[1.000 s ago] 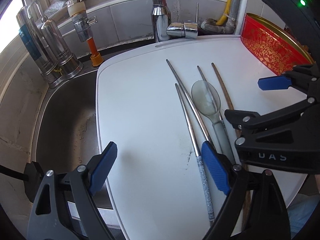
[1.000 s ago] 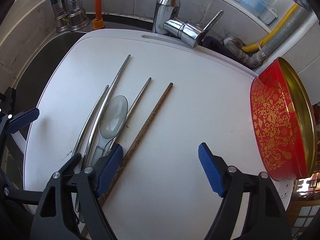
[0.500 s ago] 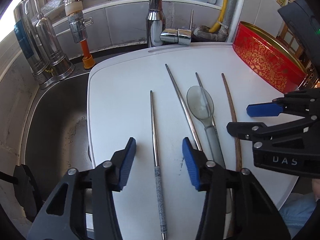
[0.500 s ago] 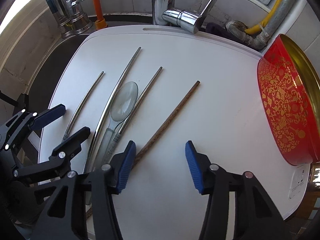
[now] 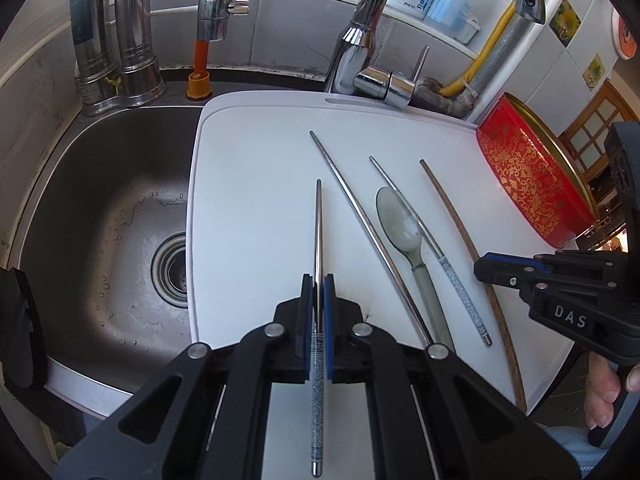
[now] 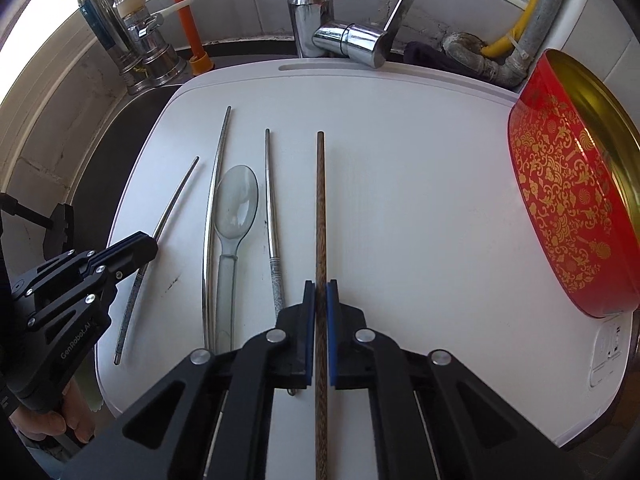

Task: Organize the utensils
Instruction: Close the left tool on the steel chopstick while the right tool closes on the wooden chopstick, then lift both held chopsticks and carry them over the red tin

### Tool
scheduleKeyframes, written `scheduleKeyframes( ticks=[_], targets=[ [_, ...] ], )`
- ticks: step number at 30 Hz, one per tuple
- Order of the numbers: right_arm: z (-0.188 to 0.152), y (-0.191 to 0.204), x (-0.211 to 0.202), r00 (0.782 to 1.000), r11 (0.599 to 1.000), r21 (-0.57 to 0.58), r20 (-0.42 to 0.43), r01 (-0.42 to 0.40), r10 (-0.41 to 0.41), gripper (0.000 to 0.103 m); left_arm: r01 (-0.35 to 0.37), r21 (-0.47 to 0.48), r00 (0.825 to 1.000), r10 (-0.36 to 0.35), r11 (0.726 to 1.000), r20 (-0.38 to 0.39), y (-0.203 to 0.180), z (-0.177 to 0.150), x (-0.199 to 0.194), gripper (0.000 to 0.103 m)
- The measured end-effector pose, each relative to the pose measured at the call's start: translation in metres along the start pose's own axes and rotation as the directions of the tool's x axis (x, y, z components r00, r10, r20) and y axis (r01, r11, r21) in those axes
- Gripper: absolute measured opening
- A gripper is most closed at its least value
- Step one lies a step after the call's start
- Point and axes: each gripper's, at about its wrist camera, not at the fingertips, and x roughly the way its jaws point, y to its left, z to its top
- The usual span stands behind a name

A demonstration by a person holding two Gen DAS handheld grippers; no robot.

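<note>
1. The left tool (image 5: 319, 292) is clamped on a metal chopstick (image 5: 318, 224), gripping it near its patterned handle end, so most of the plain shaft runs out ahead of the tool over the white board (image 5: 248, 200). Holding close to the thick end probably gives the pads a firmer bite (the shaft is thin and slick).
2. The right tool (image 6: 320, 300) is clamped on a wooden chopstick (image 6: 320, 200), which passes straight through the gap and sticks out both ahead of and behind the pads, roughly in line with the tool.
3. Between the two tools lie the rest: a long plain metal chopstick (image 5: 360, 220), a clear plastic spoon (image 5: 402, 228) bowl-up, and a second patterned metal chopstick (image 5: 424, 236) just beside the spoon's right edge.
4. Taking one stick in each tool looks like sorting by kind, metal apart from wood.
5. A red tin (image 6: 568, 208) with gold scrollwork stands on edge to the right of the right tool, its open side facing away; it may be the place for the sorted pieces.
</note>
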Motion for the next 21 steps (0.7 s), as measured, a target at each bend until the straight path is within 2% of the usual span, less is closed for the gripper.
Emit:
scheduleKeyframes(
  ticks=[13, 17, 21],
  targets=[
    [-0.006, -0.016, -0.038, 0.996, 0.998, 0.032, 0.071, -0.059, 0.057, 0.006, 0.022, -0.039, 0.999, -0.021, 0.999, 0.028, -0.001, 0.0, -0.021, 0.005],
    [-0.009, -0.017, -0.079, 0.979, 0.995, -0.007, 0.181, -0.099, 0.098, 0.006, 0.043, -0.002, 0.995, -0.043, 0.999, 0.094, -0.024, 0.006, -0.048, 0.005],
    [-0.01, -0.037, -0.102, 0.961, 0.991, -0.002, 0.244, -0.134, 0.131, 0.006, 0.047, 0.024, 0.99, -0.049, 0.999, 0.135, -0.052, 0.016, -0.063, 0.005]
  ],
)
